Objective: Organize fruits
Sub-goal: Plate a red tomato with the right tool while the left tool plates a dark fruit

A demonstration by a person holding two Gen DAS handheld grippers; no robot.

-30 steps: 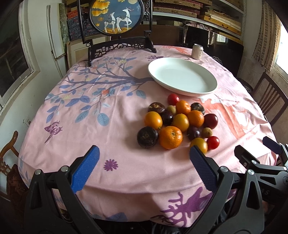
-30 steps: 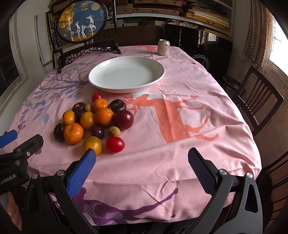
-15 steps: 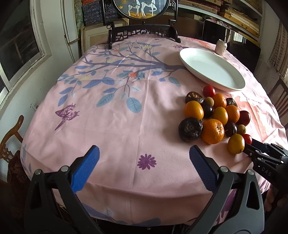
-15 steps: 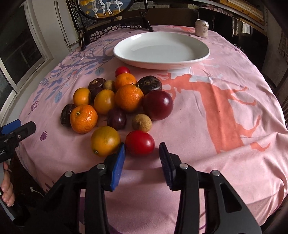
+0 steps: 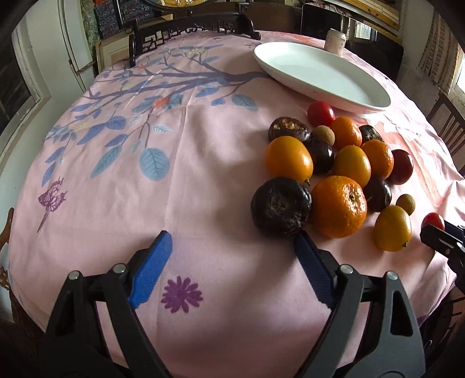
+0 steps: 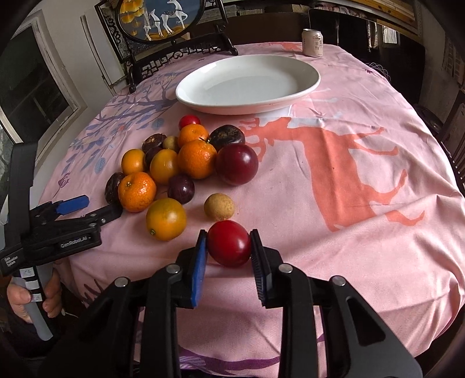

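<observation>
A heap of fruits lies on the pink tablecloth: oranges (image 6: pixel 197 158), dark wrinkled passion fruits (image 5: pixel 280 207), a dark red plum (image 6: pixel 237 164), small tan longans (image 6: pixel 219 206) and red tomatoes. My right gripper (image 6: pixel 228 243) is shut on a red tomato (image 6: pixel 229 242) at the near edge of the heap, resting on the cloth. My left gripper (image 5: pixel 232 253) is open and empty, its right finger just in front of the dark passion fruit. The empty white plate (image 6: pixel 247 84) stands beyond the heap; it also shows in the left wrist view (image 5: pixel 319 75).
A drink can (image 6: pixel 312 42) stands behind the plate. A framed round deer picture on a dark stand (image 6: pixel 162 17) is at the table's far edge. Wooden chairs (image 5: pixel 447 125) stand at the right. The left gripper shows at the left of the right wrist view (image 6: pixel 72 209).
My right gripper has moved forward and closed on the red tomato. My left gripper has moved closer to the heap, toward the dark passion fruit, and stays open.
</observation>
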